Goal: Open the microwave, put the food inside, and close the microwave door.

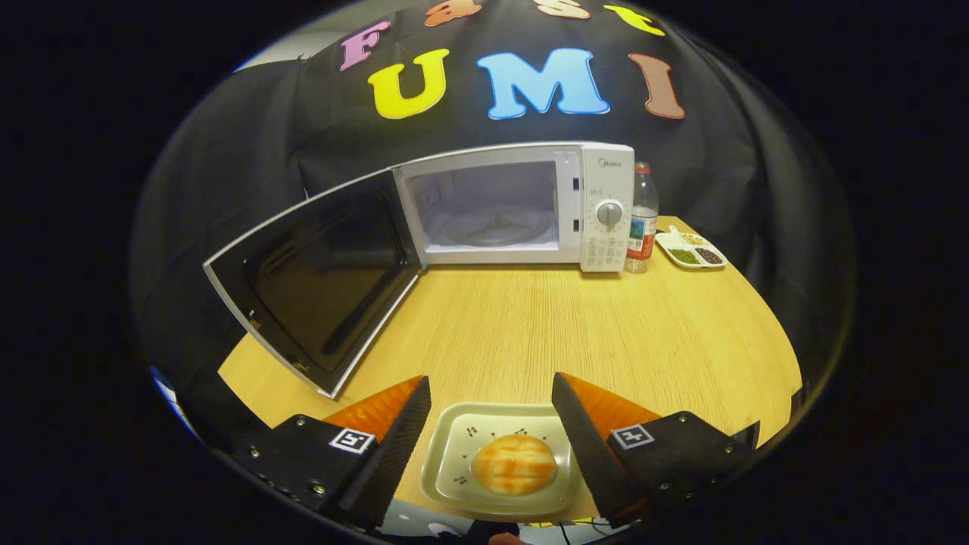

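A white microwave (pixel 598 204) stands at the back of the wooden table (pixel 575 325). Its door (pixel 318 280) is swung wide open to the left, and the lit cavity (pixel 488 208) shows a glass turntable inside. Close to me, a square pale plate (pixel 454 462) with a round orange bun (pixel 515 464) on it lies between my two fingers. My gripper (pixel 490 390) is open, with one finger on each side of the plate; I cannot tell whether either finger touches the rim.
A plastic bottle (pixel 642 219) stands just right of the microwave. Beyond it a small white divided dish (pixel 690 250) holds beans. The open door reaches out over the table's left side. Bare tabletop lies between the plate and the microwave.
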